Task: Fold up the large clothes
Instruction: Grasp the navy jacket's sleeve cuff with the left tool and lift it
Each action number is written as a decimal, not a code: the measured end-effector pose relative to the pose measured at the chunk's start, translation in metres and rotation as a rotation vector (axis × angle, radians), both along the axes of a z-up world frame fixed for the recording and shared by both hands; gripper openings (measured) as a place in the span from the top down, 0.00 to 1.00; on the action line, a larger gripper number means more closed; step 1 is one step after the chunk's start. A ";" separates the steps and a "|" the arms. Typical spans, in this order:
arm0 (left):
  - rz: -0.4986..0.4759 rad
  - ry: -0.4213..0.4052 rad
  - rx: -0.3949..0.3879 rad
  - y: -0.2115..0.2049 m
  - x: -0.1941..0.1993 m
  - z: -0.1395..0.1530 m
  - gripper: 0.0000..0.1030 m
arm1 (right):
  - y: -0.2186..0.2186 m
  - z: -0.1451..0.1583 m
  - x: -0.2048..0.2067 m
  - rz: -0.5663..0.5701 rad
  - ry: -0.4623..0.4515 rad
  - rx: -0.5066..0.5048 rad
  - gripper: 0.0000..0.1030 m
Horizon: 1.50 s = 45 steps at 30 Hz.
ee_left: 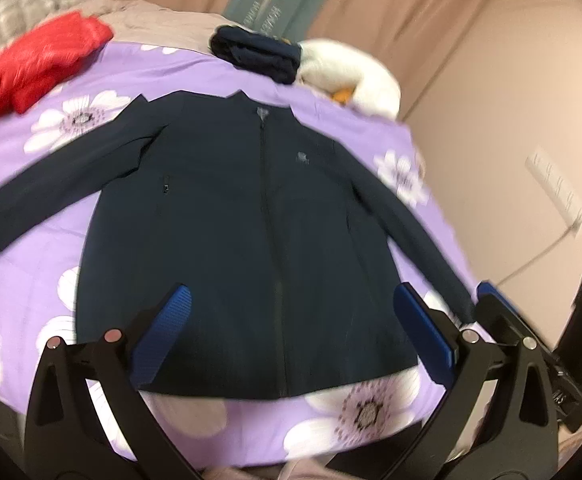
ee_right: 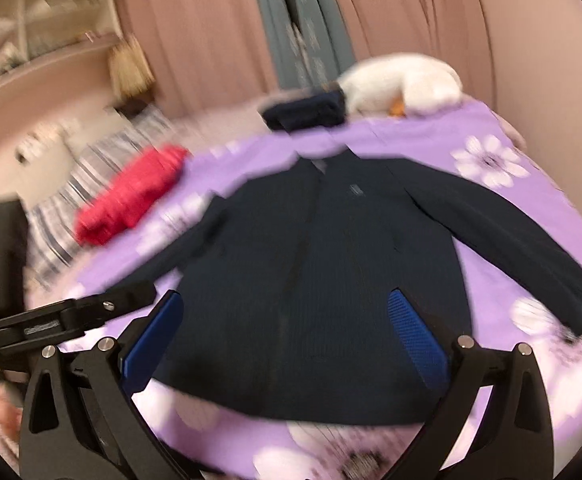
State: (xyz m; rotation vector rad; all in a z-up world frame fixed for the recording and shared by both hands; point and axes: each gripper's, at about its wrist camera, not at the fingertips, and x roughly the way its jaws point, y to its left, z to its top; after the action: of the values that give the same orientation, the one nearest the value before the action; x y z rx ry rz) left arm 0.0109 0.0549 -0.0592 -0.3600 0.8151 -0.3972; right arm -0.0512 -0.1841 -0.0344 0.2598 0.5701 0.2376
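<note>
A dark navy zip jacket (ee_left: 231,216) lies flat, front up, on the purple flowered bedspread (ee_left: 51,200), sleeves spread to both sides and hem nearest me. In the right wrist view the same jacket (ee_right: 323,280) fills the middle. My left gripper (ee_left: 295,320) hovers open above the hem, blue pads wide apart with nothing between them. My right gripper (ee_right: 287,332) is also open over the hem, holding nothing. Part of the right gripper (ee_left: 503,312) shows at the right edge of the left wrist view, by the sleeve cuff.
A red puffy garment (ee_left: 35,68) lies at the far left of the bed. A folded dark garment (ee_left: 259,54) and a white plush toy (ee_left: 351,72) sit at the far edge. Pink curtains hang behind. Shelves (ee_right: 31,32) stand to the left.
</note>
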 end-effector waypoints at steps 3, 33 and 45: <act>0.116 0.005 -0.051 0.040 0.005 -0.026 0.02 | 0.005 -0.016 0.010 0.054 0.008 0.042 0.01; 0.851 0.229 -0.538 0.360 0.059 -0.170 0.02 | 0.087 -0.061 0.090 0.228 0.318 -0.003 0.01; 0.823 0.285 -0.545 0.379 0.094 -0.183 0.64 | 0.120 -0.070 0.106 0.268 0.357 -0.066 0.01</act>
State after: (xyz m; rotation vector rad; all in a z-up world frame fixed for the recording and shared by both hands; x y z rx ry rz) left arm 0.1047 0.4338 -0.2424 -1.2278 0.7519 0.2260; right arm 0.0544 -0.0640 -0.1047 0.1615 0.9671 0.4354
